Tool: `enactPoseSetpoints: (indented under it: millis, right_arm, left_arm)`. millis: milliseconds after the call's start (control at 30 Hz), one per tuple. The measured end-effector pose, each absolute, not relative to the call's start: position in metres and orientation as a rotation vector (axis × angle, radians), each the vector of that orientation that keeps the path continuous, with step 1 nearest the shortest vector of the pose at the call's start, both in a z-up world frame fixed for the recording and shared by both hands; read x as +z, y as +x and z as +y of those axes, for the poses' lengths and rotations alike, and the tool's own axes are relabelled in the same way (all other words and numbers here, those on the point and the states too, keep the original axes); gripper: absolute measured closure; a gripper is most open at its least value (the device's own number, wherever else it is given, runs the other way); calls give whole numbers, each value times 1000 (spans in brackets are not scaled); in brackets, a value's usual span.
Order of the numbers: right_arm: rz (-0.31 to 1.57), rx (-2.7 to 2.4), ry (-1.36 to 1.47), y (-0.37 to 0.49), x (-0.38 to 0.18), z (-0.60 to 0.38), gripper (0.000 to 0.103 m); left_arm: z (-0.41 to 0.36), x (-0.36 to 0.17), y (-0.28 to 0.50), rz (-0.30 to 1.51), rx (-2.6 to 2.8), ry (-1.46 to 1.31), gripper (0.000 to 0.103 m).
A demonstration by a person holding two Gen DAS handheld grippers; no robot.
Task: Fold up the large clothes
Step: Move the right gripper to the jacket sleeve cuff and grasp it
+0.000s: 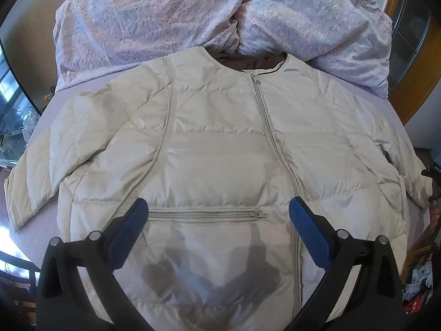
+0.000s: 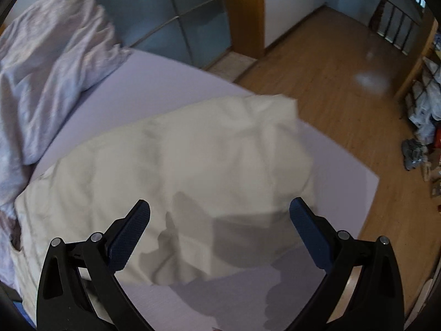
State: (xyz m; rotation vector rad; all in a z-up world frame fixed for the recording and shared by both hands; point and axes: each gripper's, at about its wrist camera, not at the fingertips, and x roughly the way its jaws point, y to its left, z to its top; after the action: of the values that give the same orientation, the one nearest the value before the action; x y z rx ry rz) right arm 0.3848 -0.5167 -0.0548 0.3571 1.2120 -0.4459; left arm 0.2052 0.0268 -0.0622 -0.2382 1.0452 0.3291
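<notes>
Bedroom with a wooden floor (image 2: 317, 82) and a bed (image 2: 171, 82) covered by a lilac sheet; on this bed the work is done. Left tool (image 1: 219, 209) hangs with its blue fingers (image 1: 129, 234) spread wide and holding nothing, above the lower front of the jacket (image 1: 220, 143), close over the pocket zipper (image 1: 206, 215). I judge it waits there to choose a hem or side to grip. Right tool (image 2: 219, 211) is also wide and empty, above the jacket's sleeve (image 2: 220, 143), which reaches toward the side edge of the bed. The cream padded jacket lies flat, front up, zipped closed, collar toward the head of the bed, both sleeves spread outward, probably so that folding can begin from the sleeves. A crumpled duvet (image 1: 193, 19) is pushed to the head end, touching the collar, which leaves room for the garment.
</notes>
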Motion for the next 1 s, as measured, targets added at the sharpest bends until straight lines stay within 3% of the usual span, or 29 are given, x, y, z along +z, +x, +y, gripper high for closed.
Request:
enactPoseSetpoints:
  millis: [800, 1000]
  right_arm:
    - [1259, -452, 381, 409, -81, -553, 8]
    - [1272, -395, 290, 416, -81, -540, 21]
  left_arm:
    - [-7, -63, 226, 1079, 355, -232, 2]
    - [-18, -64, 229, 1080, 366, -241, 2]
